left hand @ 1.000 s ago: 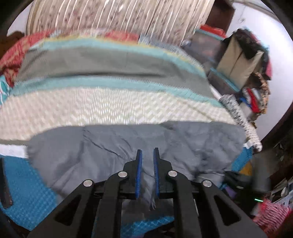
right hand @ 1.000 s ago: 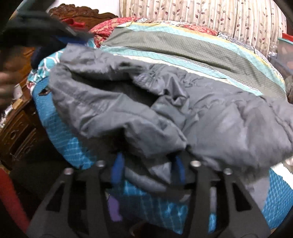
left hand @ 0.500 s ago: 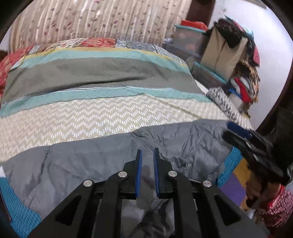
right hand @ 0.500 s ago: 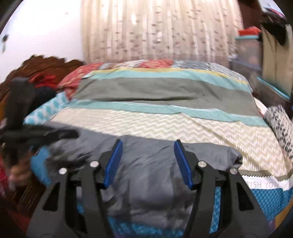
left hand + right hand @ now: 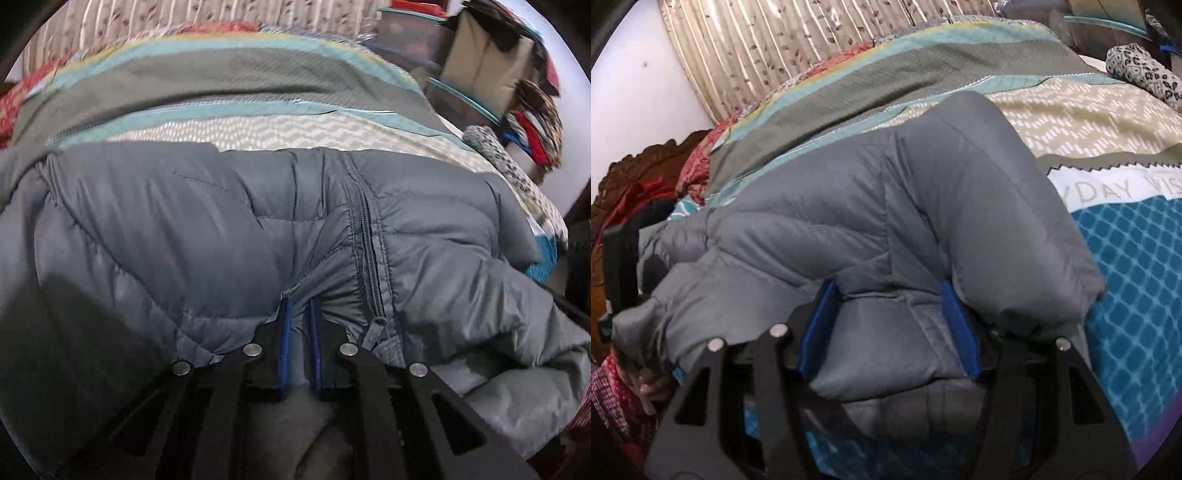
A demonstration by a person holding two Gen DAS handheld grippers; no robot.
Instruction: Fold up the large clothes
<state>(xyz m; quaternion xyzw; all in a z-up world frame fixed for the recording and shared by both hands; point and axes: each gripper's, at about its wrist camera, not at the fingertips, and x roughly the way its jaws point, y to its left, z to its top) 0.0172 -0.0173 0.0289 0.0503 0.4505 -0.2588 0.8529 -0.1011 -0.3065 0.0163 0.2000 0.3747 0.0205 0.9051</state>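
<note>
Home bedroom: patchwork bedspread, carved wooden headboard, leaf-print curtain.

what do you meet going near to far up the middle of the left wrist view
left gripper pinching fabric → grey quilted puffer jacket with its zipper → beige chevron band of the bedspread → grey-green band → pale leaf-print curtain

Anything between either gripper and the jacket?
No. The left gripper is clamped on a pinch of jacket beside the zipper. The right gripper has a thick fold of jacket between its pads. Nothing else intervenes.
</note>
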